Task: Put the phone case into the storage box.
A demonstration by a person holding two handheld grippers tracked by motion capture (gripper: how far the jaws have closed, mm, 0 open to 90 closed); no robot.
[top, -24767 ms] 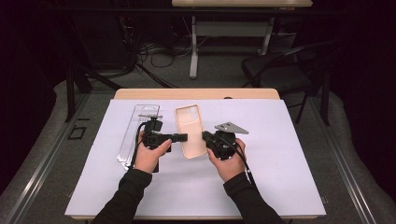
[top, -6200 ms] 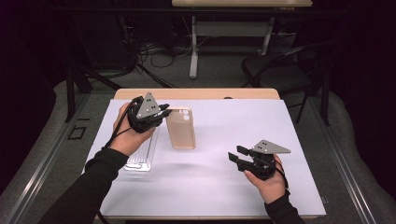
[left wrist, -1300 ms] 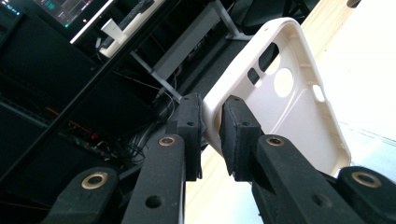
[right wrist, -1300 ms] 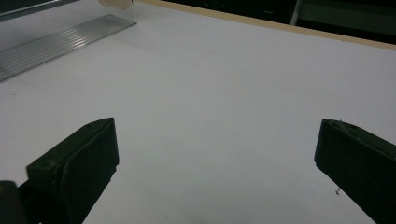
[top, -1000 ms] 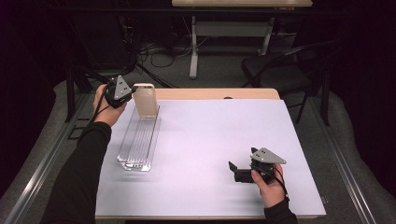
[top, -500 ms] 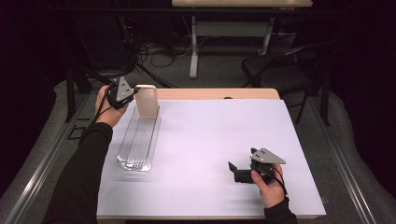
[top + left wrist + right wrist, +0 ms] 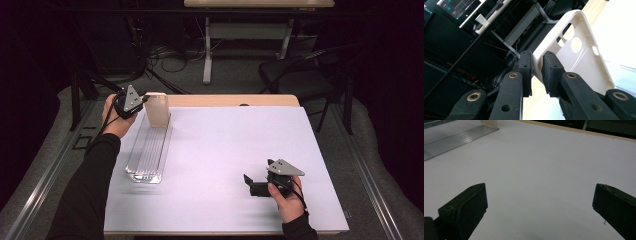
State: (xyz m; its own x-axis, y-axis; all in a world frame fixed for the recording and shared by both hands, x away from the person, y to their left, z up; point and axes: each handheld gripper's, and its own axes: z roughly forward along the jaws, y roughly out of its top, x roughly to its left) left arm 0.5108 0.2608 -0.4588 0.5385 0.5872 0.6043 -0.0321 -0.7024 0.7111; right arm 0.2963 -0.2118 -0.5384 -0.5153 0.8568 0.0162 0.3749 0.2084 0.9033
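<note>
A cream phone case (image 7: 157, 110) stands upright at the far end of a clear ridged rack (image 7: 149, 150) on the left of the table. My left gripper (image 7: 145, 100) is shut on the case's edge from the left. In the left gripper view both pads pinch the rim of the case (image 7: 584, 57), with its hollow inside and camera holes facing me, and the left gripper (image 7: 537, 67) has no gap around the rim. My right gripper (image 7: 250, 185) rests open near the front right, jaws pointing left. In its own view the right gripper (image 7: 539, 200) has only bare table between wide jaws.
The white table sheet (image 7: 240, 150) stretches between the rack and the right hand. The rack (image 7: 456, 138) and the foot of the case (image 7: 489, 123) lie far ahead of the right jaws. A wooden strip (image 7: 225, 100) edges the far side, with a chair (image 7: 300, 75) beyond it.
Over the last second both hands stay put. Earlier the case lay flat mid-table beside the rack; the left gripper has since carried it to the rack's far end, and the right hand withdrew to the front right.
</note>
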